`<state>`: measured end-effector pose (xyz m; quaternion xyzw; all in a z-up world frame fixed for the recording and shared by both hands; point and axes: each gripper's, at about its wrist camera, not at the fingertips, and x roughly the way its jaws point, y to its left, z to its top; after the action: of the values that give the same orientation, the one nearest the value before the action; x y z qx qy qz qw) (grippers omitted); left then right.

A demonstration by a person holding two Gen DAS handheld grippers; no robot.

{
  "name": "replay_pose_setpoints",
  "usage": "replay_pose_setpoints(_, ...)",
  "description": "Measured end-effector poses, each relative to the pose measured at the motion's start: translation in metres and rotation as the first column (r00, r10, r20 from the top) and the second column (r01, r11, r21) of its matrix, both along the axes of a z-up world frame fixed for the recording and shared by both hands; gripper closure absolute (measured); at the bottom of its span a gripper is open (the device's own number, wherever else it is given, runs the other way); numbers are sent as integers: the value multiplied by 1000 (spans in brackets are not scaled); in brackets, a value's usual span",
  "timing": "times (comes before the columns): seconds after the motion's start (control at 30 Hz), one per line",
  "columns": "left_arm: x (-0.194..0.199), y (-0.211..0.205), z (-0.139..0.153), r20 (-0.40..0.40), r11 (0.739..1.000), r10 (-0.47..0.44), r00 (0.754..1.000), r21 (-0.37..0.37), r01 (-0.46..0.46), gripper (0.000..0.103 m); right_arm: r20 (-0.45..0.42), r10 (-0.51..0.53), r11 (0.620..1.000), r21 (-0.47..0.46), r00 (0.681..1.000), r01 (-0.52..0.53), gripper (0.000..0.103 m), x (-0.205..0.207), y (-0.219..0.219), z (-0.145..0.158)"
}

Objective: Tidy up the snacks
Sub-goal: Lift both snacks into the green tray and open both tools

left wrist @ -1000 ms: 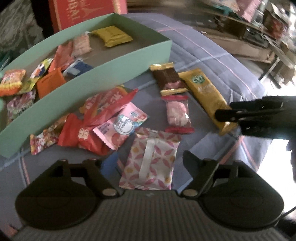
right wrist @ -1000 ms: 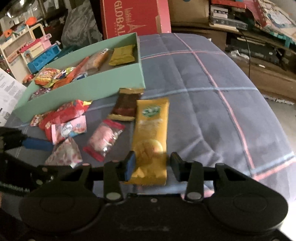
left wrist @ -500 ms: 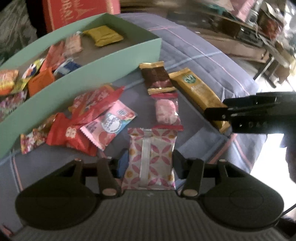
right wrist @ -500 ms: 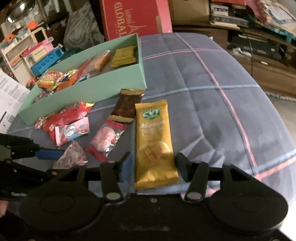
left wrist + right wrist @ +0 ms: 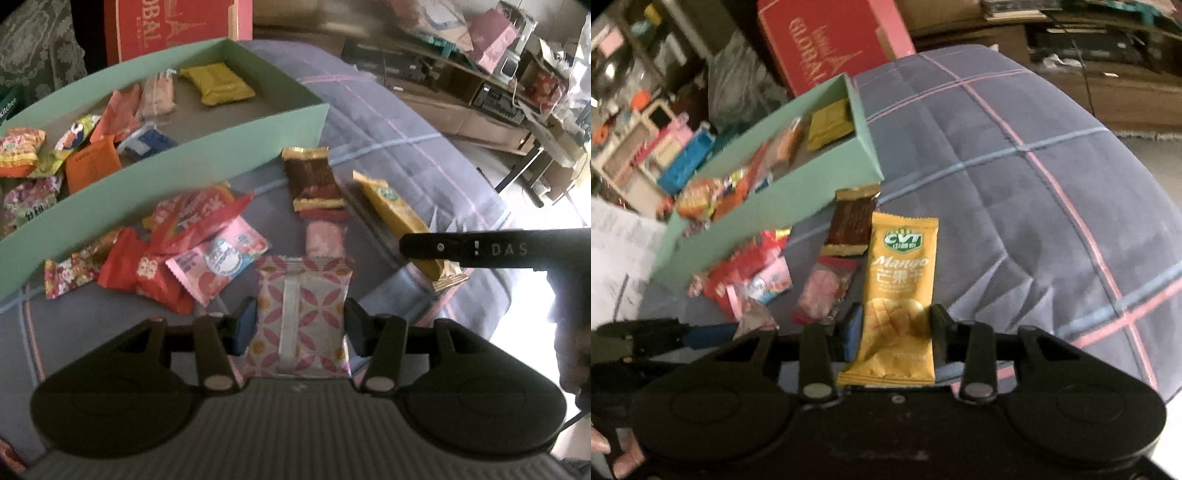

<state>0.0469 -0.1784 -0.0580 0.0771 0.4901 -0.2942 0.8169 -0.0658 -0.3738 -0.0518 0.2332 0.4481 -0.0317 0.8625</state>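
— Left tongs [image 5: 299,328]?
— Clamped on the pink patterned packet [image 5: 301,314], both pads against its sides.
— Right tongs [image 5: 895,332]?
— Clamped on the yellow mango packet [image 5: 899,291], gripped at its lower half, label upright.
— Around them?
— Just ahead of the patterned packet, a pink candy in a red-ended wrapper [image 5: 325,236]; beyond that, a brown bar [image 5: 314,177]. To the left, a loose heap of red wrappers [image 5: 162,266] with a pink sachet [image 5: 218,262] on top, close against the near wall of the green box [image 5: 236,136].
— Inside the box?
— More snacks: an olive-yellow pack [image 5: 218,83] at the far end, an orange one [image 5: 92,162], a blue one [image 5: 147,142].
— Surface and room?
— Blue quilt with pink and pale-blue stripes [image 5: 1015,177]. Red carton [image 5: 827,44] behind the box, toy kitchen pieces [image 5: 665,147] at the left, cluttered shelves [image 5: 517,92] at the right.
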Motion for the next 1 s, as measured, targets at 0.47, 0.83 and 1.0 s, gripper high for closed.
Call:
replay_pose_setpoints(0.47, 22, 17, 40, 43, 993, 88, 995, -80, -84, 53, 36, 47, 996, -81, 998, -44, 87, 17, 4, 28)
replay_pose_setpoints(0.83, 25, 28, 30, 4, 989, 115, 993, -90, -115, 53, -50, 129, 966, -217, 990, -137, 49, 30, 36, -12)
replay_pose_setpoints(1.0, 30, 35, 25, -16, 985, 145, 989, -94, -146, 53, -56, 221, 895, -386, 974, -225, 63, 32, 63, -17)
